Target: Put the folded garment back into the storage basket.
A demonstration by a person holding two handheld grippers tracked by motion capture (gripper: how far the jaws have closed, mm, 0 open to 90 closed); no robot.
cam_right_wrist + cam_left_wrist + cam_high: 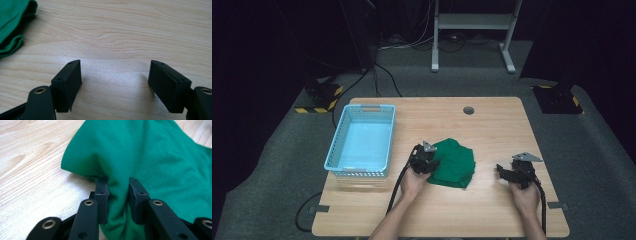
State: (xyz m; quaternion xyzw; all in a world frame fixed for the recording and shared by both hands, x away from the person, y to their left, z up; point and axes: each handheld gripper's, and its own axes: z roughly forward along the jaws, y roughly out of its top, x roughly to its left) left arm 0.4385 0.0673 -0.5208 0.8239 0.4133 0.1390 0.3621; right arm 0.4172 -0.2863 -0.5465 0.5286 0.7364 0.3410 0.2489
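a: one green cloth [454, 162], folded into a loose bundle, lies on the table [492, 210] a little toward the near edge, between the middle and the blue basket [362, 141] at the left edge.

b: how do you think it will handle?

a: soft and light, i'd judge. it sags and wrinkles wherever it is pinched, so it has no stiffness to rely on. it won't break, but the layers could slide apart and the fold could open if it is lifted from one side alone.

b: and the left gripper [117, 192]?

a: clenched on a ridge of the cloth at its left side; in the left gripper view the fabric bunches up between the two jaws.

b: the right gripper [115, 82]?

a: released, jaws wide apart over bare wood near the right edge, well apart from the cloth, holding nothing.

b: where should it take hold?

a: probably the thick folded edge on the opposite side, through all the layers, so the bundle stays together.

b: any label or writing?

a: none that i can read; the cloth is plain green and the basket is plain.
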